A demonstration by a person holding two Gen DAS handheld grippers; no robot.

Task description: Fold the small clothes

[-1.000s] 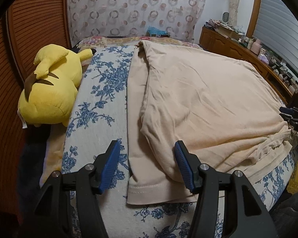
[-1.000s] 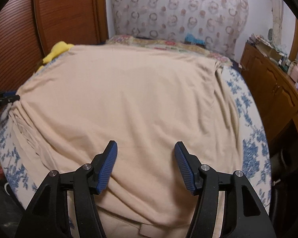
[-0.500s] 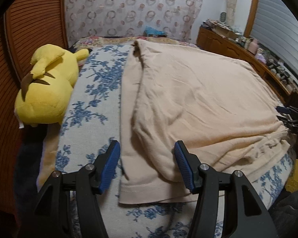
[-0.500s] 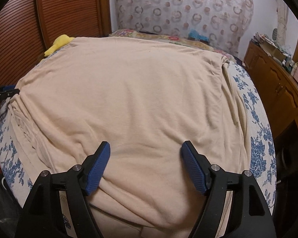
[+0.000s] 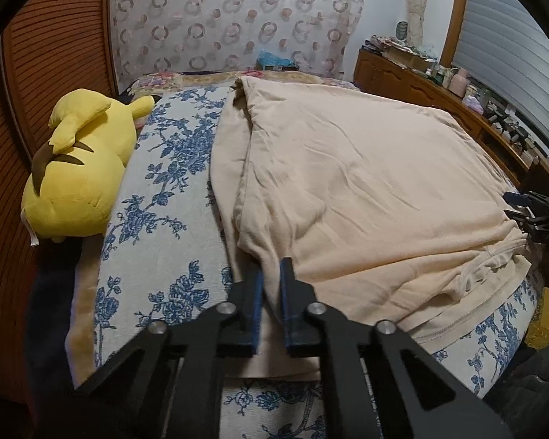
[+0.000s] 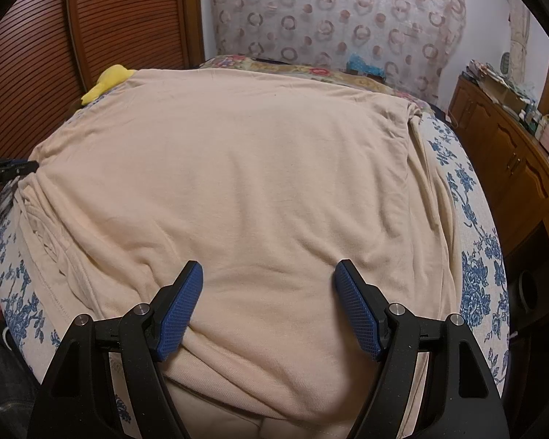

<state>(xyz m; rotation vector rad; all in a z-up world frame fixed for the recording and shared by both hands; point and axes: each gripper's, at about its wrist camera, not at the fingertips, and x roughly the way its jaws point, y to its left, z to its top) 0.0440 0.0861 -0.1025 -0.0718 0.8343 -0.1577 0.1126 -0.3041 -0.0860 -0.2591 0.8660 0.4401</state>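
A large beige garment (image 5: pixel 366 190) lies spread over the bed, with one side folded inward along its left edge. At the near left corner my left gripper (image 5: pixel 271 274) is shut on a raised fold of that cloth, which stands pinched between the blue pads. In the right wrist view the same garment (image 6: pixel 256 183) fills the bed. My right gripper (image 6: pixel 269 278) stands open just over its near hem, with the cloth under the jaws and nothing pinched. The right gripper's tips (image 5: pixel 530 212) also show at the garment's right edge.
A blue floral sheet (image 5: pixel 164 190) covers the bed. A yellow plush toy (image 5: pixel 80 168) lies along its left side by a ribbed wooden wardrobe (image 5: pixel 36 73). A cluttered wooden dresser (image 6: pixel 512 161) runs along the right. A patterned curtain (image 5: pixel 238 18) hangs behind.
My left jaws have closed from wide apart onto the garment's folded edge, lifting a small ridge of cloth. My right jaws have spread wider over the hem.
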